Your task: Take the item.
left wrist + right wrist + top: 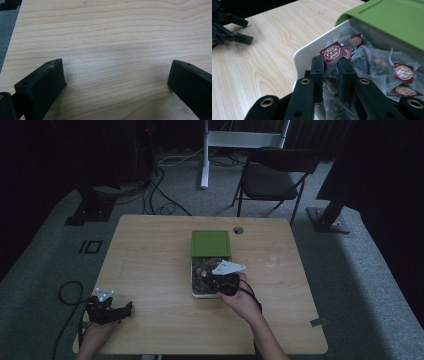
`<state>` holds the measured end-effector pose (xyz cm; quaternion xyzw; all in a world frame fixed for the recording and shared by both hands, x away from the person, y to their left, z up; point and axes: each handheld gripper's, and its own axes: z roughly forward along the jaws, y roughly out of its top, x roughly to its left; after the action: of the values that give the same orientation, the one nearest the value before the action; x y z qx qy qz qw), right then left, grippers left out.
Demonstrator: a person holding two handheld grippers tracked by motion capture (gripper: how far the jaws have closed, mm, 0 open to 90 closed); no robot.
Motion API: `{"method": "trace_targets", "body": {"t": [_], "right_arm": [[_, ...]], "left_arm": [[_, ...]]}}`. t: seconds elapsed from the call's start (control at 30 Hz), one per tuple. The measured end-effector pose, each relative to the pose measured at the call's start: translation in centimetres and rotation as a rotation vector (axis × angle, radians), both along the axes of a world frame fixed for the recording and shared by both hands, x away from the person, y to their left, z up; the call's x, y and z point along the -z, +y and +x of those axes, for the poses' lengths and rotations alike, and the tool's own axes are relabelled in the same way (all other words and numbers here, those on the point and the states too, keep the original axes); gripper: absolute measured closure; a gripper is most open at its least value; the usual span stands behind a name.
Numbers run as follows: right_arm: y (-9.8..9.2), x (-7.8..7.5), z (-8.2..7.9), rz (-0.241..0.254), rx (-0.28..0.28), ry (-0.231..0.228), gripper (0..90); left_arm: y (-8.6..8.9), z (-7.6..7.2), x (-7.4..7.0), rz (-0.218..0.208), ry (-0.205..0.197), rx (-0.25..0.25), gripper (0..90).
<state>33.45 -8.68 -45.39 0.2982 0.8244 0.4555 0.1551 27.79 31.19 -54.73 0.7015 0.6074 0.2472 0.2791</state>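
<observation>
2 grippers were in your hands at the wooden counter [150, 265]. Your right gripper [333, 72] had reached into the white box [304, 53] near the middle of the counter, and its jaws stood narrow, pinched on a tea bag [329, 75] at the box's near end. Your left gripper [115, 82] rested low over bare wood at the counter's near left corner, well apart from the box, its jaws spread wide with nothing between them.

That tea bag was a clear mesh sachet with dark leaf inside, and a maroon square tag [333, 53] with a pale round emblem stood up just above the jaws. More sachets of the same kind lay heaped in the box, each with its own maroon tag. The green lid [392, 20] covered the far part of the box and left the near part uncovered.

Judging by its look, the sachet would be very light, soft and easily crushed, and the mesh could tear under a hard squeeze. Its string might also snag on a neighbour. You would have done best to hold the gathered top of the mesh, or the tag, and lift slowly.
</observation>
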Motion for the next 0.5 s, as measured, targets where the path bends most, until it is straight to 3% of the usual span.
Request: {"method": "trace_targets", "body": {"t": [0.5], "right_arm": [[-1.9, -2.8, 0.1, 0.049, 0.041, -0.054, 78.1]], "left_arm": [[0.0, 0.0, 0.0, 0.002, 0.000, 0.002, 1.7]]}}
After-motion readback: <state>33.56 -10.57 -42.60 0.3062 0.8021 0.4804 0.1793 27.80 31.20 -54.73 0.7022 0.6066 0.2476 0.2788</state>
